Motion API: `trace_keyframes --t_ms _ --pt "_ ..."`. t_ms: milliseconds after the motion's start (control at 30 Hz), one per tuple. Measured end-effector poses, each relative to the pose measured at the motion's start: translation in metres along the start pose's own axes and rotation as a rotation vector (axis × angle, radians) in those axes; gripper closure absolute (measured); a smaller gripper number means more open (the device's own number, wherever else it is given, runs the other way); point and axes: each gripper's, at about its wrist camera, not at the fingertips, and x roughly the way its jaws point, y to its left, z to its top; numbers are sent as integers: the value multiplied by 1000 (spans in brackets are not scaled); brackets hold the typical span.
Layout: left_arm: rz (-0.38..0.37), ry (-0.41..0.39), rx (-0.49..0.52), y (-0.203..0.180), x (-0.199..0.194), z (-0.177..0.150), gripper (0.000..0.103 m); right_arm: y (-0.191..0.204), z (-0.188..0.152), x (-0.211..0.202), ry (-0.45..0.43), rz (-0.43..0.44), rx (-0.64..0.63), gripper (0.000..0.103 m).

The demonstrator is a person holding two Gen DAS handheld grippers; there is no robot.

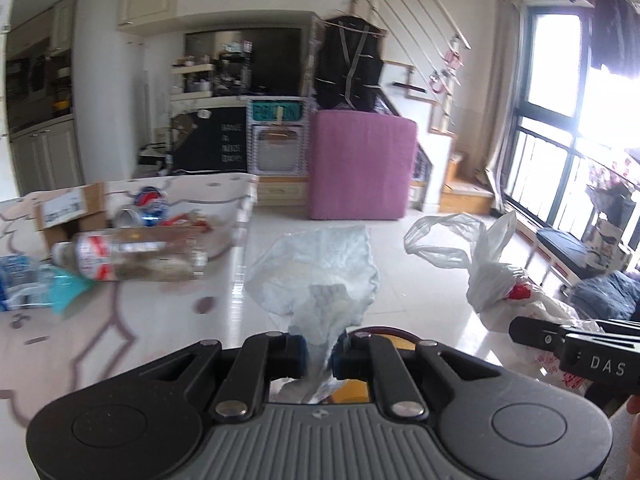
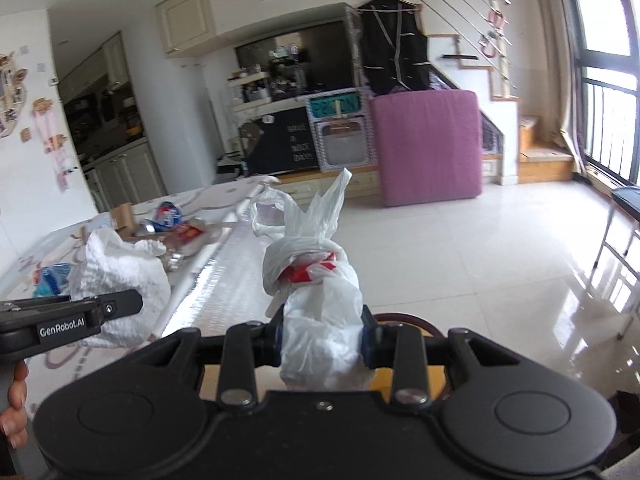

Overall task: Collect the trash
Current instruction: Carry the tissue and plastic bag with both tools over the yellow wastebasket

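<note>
Two grippers each pinch something soft. At lower centre of the left wrist view, the left gripper (image 1: 320,354) is clamped on a crumpled white tissue wad (image 1: 320,276). At lower centre of the right wrist view, the right gripper (image 2: 323,340) is clamped on a knotted, thin white plastic bag (image 2: 316,280) showing red inside. Both hang past the table edge (image 1: 240,248), over glossy pale floor tiles (image 2: 460,260) with open room ahead. Only the left view shows the clear plastic bottle (image 1: 132,254) lying on the table at mid-left beside a cardboard box (image 1: 68,210).
</note>
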Motion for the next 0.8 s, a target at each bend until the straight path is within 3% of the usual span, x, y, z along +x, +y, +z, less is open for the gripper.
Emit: trace_keyframes --t_ms 233,433,800 --pt "-53 71 34 -35 50 -2 91 -42 -9 22 51 -66 43 68" --pt "-105 184 70 -55 101 -19 91 -76 -30 54 138 -100 104 68" --pt "-251 409 104 -82 247 -47 91 -119 -62 123 288 -114 225 68"
